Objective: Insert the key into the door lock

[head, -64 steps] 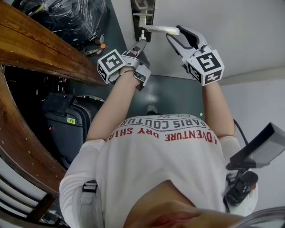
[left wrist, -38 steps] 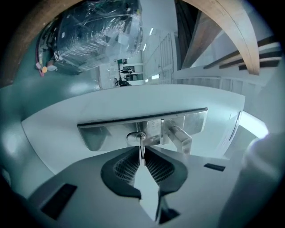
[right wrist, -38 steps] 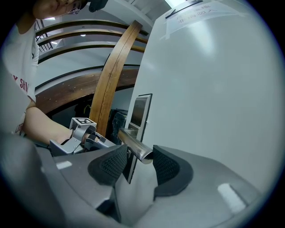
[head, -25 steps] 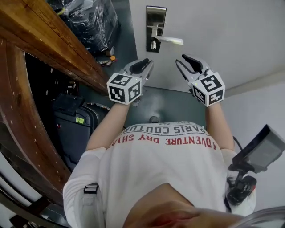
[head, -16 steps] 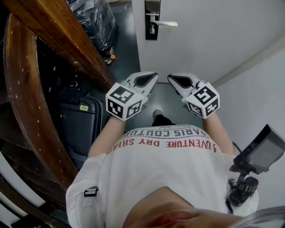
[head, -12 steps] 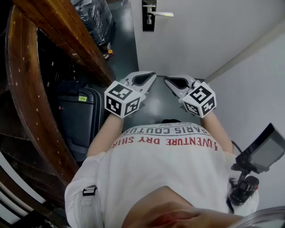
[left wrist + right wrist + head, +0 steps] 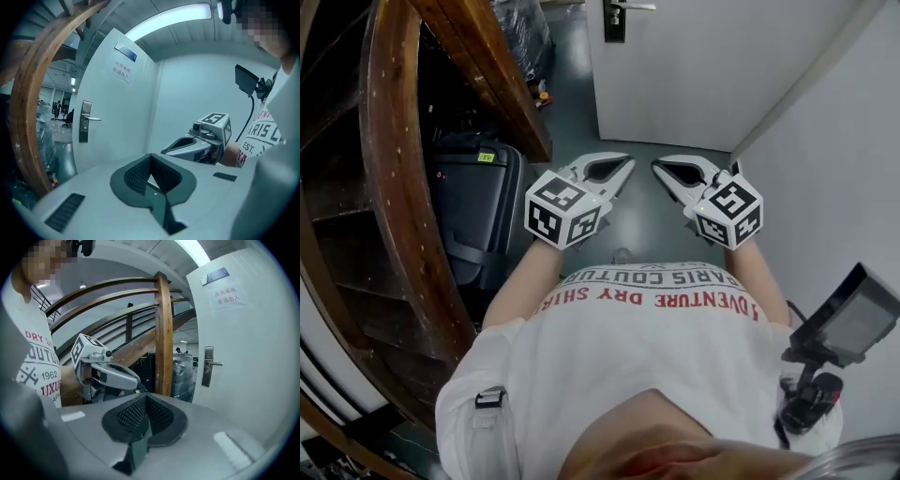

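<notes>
Head view: the left gripper [image 7: 625, 163] and right gripper [image 7: 659, 167] hang side by side near the person's chest, well apart from the door [image 7: 694, 75], whereas moments ago the left one was up at the lock plate [image 7: 614, 21]. That retreat suggests the insertion is over. The key is too small to pick out here, though it is likely left in the lock

Left gripper view: its fingers [image 7: 135, 176] are clenched on nothing. The lock plate and its handle [image 7: 93, 119] show upright, and so does a notice [image 7: 121, 72] that the head view lacks

Right gripper view: its fingers [image 7: 129, 418] are also clenched and empty. Only here does the wooden post [image 7: 164, 333] stand beside the door's edge
</notes>
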### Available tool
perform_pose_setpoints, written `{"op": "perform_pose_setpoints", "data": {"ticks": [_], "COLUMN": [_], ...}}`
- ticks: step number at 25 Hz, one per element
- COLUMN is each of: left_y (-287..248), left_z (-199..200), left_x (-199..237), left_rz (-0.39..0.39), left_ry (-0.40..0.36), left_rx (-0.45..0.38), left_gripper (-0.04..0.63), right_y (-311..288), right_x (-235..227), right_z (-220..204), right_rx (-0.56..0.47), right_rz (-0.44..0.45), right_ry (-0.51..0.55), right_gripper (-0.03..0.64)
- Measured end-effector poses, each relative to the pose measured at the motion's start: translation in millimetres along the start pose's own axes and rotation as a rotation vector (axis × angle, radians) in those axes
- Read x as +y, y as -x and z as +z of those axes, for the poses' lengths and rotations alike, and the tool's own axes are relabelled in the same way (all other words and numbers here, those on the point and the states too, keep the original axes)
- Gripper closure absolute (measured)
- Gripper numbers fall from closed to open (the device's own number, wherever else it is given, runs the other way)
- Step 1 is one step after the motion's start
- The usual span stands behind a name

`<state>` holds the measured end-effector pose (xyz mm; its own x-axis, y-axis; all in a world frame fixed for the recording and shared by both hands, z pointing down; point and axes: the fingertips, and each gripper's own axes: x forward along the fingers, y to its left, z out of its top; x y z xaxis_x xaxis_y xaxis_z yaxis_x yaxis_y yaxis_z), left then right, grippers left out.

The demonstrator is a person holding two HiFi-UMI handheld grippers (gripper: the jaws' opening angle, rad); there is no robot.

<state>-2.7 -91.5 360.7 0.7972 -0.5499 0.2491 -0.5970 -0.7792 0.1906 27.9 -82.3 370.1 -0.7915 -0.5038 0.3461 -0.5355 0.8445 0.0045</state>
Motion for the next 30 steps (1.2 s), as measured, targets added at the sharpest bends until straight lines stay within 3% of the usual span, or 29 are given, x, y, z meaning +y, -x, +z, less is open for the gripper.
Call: {"op": "perform_pose_setpoints", "data": {"ticks": [8, 14, 18, 30], "left_y": [72.6, 124.5, 144.1, 171.0], "left_z": [-95.5, -108.6, -104.2, -115.3], "left_x": [-216.8, -317.2, -351.9, -391.0], "left_rz": [-0.066, -0.082, -0.044, -0.002], "left_ry": [0.030, 0.046, -0.005, -0.021], "left_rx": [0.026, 0.014, 0.016, 0.003], "left_gripper": [0.594, 0.594, 0.594, 0.594], "right_y": [157.4, 224.0, 253.2, 292.1], "right_x": [163.0, 254.4, 283.3, 307.9], "right_z": [-86.9, -95.6, -92.1, -101.4], "right_rx": [-0.028, -0.025, -0.038, -0.059], "right_rz": [-0.074, -0.066, -0.070, -0.112], "right_ry": [-0.061, -0.038, -0.033, -0.032], "right_gripper": [0.615, 0.615, 0.615, 0.617]}}
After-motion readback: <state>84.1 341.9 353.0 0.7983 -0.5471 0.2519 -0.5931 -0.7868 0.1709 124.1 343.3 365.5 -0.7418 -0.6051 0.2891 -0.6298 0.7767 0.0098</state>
